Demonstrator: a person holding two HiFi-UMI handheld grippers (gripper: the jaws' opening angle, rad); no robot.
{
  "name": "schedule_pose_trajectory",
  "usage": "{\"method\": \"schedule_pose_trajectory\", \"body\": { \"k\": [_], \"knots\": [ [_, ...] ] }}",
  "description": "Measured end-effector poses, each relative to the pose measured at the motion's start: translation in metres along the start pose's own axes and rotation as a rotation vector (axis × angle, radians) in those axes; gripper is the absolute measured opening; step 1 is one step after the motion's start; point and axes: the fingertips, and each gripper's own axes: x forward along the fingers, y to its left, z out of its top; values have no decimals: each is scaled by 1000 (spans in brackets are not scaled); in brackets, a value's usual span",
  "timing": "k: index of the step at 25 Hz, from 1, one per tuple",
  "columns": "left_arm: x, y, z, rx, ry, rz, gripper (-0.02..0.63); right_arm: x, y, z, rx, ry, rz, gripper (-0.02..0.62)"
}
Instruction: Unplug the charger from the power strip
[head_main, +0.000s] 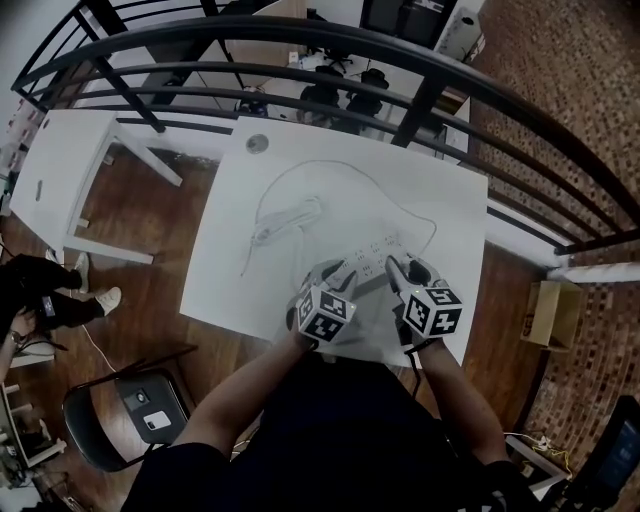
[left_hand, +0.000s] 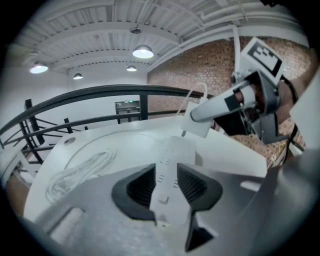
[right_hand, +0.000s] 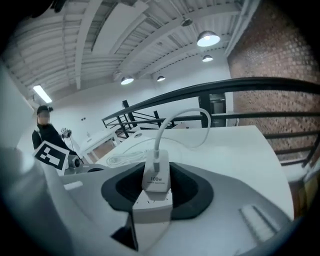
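A white power strip (head_main: 372, 258) lies on the white table (head_main: 300, 180). My left gripper (head_main: 345, 275) is shut on its near end, and in the left gripper view (left_hand: 165, 187) the strip (left_hand: 167, 175) runs away between the ribbed pads. My right gripper (head_main: 400, 270) is shut on the white charger (right_hand: 156, 177), whose cable (right_hand: 185, 117) arcs up and back. From the left gripper view the charger (left_hand: 197, 122) hangs just above the strip's far end, a prong showing under it. The strip's end (right_hand: 152, 202) sits right below the charger.
A coiled white cable (head_main: 285, 222) lies on the table's middle left and a small round thing (head_main: 257, 144) at its far corner. A black railing (head_main: 400, 60) runs behind. A second white table (head_main: 60, 170), a chair (head_main: 140, 405) and a person (head_main: 40, 290) are at the left.
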Motion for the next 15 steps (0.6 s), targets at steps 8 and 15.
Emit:
{"method": "schedule_pose_trajectory", "body": {
  "k": [8, 15],
  "knots": [
    [-77, 13, 22, -336, -137, -9, 126, -44, -20, -4, 445, -90, 90, 143],
    [-90, 8, 21, -422, -172, -4, 117, -56, -53, -31, 614, -122, 101, 143]
  ]
}}
